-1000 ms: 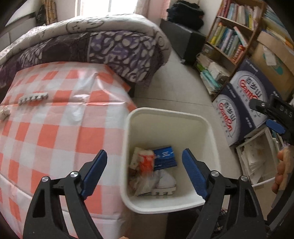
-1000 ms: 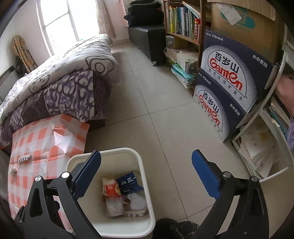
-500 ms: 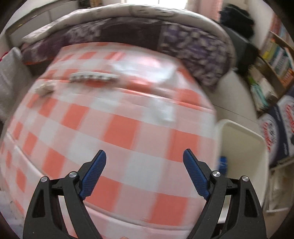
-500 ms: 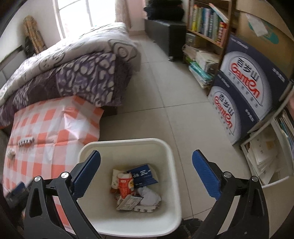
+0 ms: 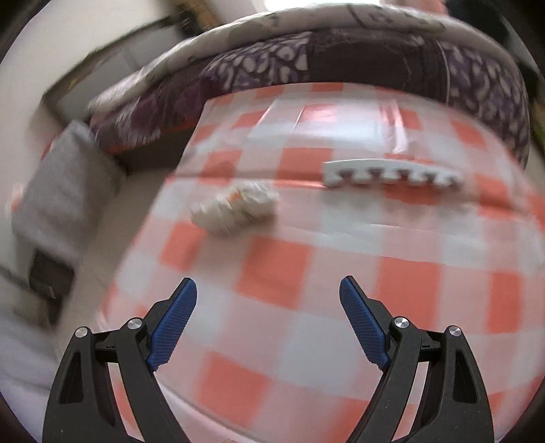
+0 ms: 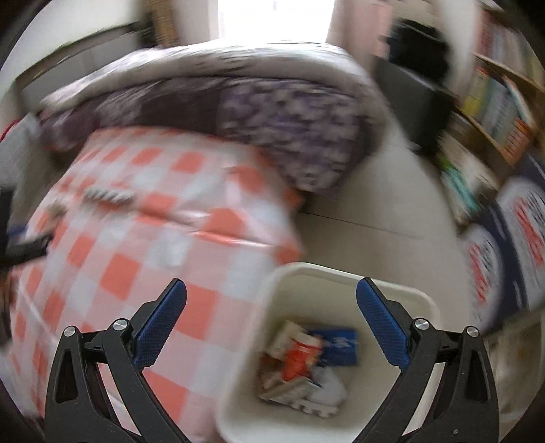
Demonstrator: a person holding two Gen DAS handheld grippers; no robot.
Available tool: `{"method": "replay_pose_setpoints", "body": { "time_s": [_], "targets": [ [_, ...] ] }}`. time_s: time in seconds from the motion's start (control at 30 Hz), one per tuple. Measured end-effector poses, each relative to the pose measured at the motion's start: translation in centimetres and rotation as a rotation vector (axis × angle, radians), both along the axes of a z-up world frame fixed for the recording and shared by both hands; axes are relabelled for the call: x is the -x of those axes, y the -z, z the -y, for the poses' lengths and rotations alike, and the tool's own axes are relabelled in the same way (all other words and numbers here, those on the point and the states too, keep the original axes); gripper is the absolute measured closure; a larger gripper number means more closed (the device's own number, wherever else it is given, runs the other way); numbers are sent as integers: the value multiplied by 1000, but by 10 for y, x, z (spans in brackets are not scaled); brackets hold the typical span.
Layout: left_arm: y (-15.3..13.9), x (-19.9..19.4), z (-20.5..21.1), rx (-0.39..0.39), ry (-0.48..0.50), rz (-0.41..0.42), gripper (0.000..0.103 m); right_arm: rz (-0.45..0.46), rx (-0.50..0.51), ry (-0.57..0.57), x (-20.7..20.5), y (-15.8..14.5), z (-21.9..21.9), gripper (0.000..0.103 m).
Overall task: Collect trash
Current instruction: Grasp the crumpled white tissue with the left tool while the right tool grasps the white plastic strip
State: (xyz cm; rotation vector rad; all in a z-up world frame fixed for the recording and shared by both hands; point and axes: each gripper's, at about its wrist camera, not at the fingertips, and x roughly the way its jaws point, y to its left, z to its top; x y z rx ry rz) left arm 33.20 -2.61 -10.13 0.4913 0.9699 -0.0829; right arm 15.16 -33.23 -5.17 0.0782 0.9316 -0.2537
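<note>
Left gripper swung from bin to blurred crumpled wrapper, opening empty, right gripper wide.

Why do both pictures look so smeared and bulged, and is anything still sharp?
Left wrist view: motion blur smears the crumpled wrapper and checked cloth; only the left tool is crisp. Right wrist view: the bin and bookshelf streak, the window glares white. The fisheye lens bends both.
</note>
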Motion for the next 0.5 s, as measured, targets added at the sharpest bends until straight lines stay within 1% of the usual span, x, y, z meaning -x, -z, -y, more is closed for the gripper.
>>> {"method": "replay_pose_setpoints", "body": {
  "time_s": [0.07,0.1,0.17,0.2,0.27,0.37,0.5],
  "targets": [
    [7,-14,-3,-54,75,-15,15,2,2,-91,-16,4,-19,7],
    [12,-23,-6,-76,125,-34,15,13,8,-172,-32,7,-33,7],
    [20,-38,-8,-108,200,-56,15,31,20,-279,-53,10,-52,7],
    [24,-48,-10,-115,243,-70,15,37,40,-373,-71,13,-67,7],
    [29,-59,-12,-99,287,-89,14,21,63,-476,-96,20,-85,7],
    [29,-78,-19,-40,331,-109,14,-3,95,-609,-144,36,-116,7],
    [34,-98,-25,9,415,-178,14,5,80,-706,-188,48,-145,8]
  ]
}}
